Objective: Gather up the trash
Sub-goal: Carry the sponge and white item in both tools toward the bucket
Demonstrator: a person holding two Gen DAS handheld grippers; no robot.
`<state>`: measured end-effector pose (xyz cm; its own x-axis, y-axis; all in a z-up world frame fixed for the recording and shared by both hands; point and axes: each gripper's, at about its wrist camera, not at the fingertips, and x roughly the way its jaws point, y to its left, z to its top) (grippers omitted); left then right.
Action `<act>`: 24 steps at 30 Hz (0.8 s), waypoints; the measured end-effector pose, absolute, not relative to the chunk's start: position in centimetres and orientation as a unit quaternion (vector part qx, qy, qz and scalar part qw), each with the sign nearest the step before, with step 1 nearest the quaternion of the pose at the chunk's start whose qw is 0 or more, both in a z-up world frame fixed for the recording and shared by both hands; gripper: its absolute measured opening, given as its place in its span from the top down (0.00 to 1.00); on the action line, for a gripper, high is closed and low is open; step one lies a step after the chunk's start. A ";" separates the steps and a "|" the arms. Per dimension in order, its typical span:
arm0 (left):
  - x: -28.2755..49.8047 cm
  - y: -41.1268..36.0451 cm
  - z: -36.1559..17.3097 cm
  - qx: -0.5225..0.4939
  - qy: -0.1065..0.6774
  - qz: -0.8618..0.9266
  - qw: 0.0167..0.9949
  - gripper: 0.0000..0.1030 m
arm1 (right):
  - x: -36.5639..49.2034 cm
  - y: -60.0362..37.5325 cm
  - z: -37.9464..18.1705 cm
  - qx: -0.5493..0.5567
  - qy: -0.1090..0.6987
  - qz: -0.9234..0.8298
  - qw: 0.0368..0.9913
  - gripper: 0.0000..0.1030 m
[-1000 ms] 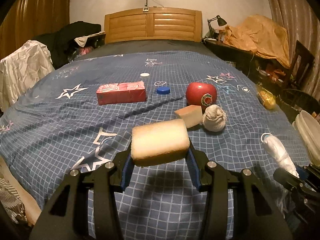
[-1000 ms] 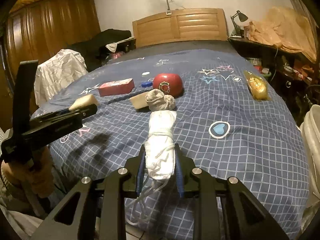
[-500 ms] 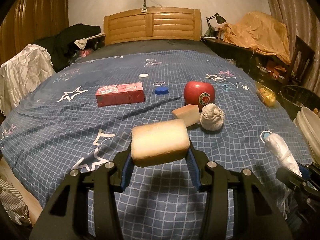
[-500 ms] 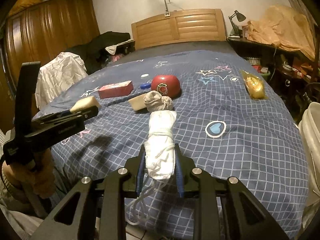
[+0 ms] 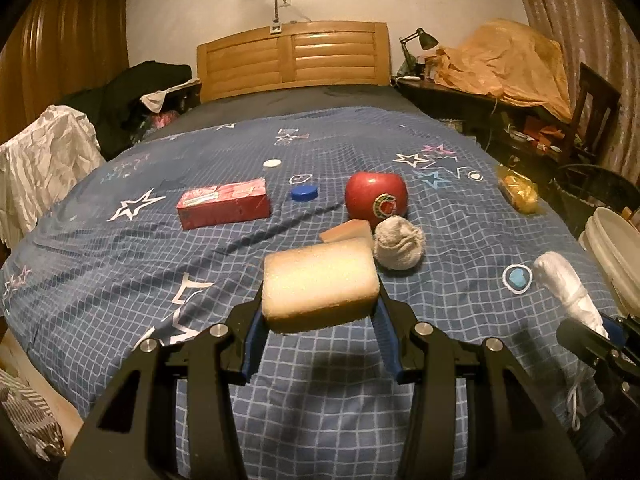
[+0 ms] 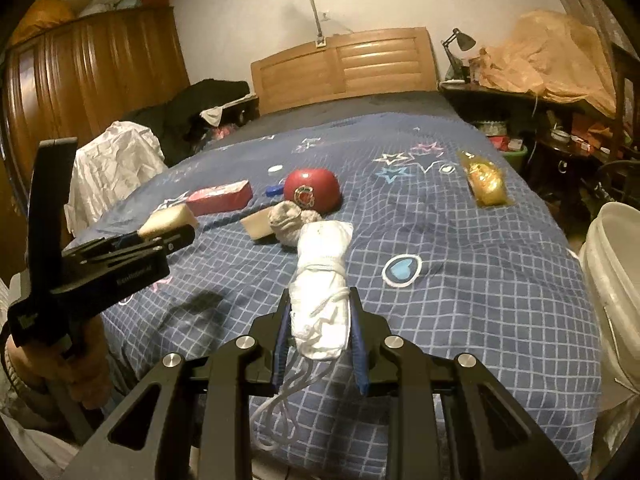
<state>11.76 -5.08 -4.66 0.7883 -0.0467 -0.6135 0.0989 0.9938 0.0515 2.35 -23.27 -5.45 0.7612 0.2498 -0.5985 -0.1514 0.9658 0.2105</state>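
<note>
Bedroom scene, two hand-held grippers above the near end of a bed (image 5: 120, 264) covered with a blue checked quilt printed with stars.

Left gripper (image 5: 320, 300): jaws set fairly wide and clamped on a pale yellow sponge (image 5: 320, 286), one blue pad on each short end; the sponge is carried clear of the quilt, its shadow lying below. In the right wrist view the same gripper (image 6: 176, 228) enters from the left, with the hand (image 6: 60, 376) gripping its handle.

Right gripper (image 6: 320, 316): jaws narrow, pressed on the near end of a white wrapped bundle (image 6: 322, 284) bound with cord; the far end of the bundle points toward the middle of the bed and loose cord loops hang below the jaws.

Trash lying on the quilt: a red box (image 5: 224, 202) left of centre; a blue cap (image 5: 304, 192) and a white cap (image 5: 272, 163) beyond it; a red apple (image 5: 376, 198) with a round sticker; a second sponge (image 5: 346, 232) and a grey wad (image 5: 398, 242), just beside each other and close in front of the apple; a yellow packet (image 5: 518, 192) near the right edge.

Beside the bed at right: a white bucket (image 6: 616, 280).
</note>
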 end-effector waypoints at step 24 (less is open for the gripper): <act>12.1 -23.2 0.0 0.097 0.256 -0.190 0.943 0.56 | -3.4 -37.3 1.7 0.084 0.213 -0.065 0.971 0.73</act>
<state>12.07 -23.15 -0.02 0.7967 -0.3077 -0.5203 0.4073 0.9093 0.0859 -3.36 -37.26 1.67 0.9006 -0.0905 -0.4252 0.1619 0.9776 0.1347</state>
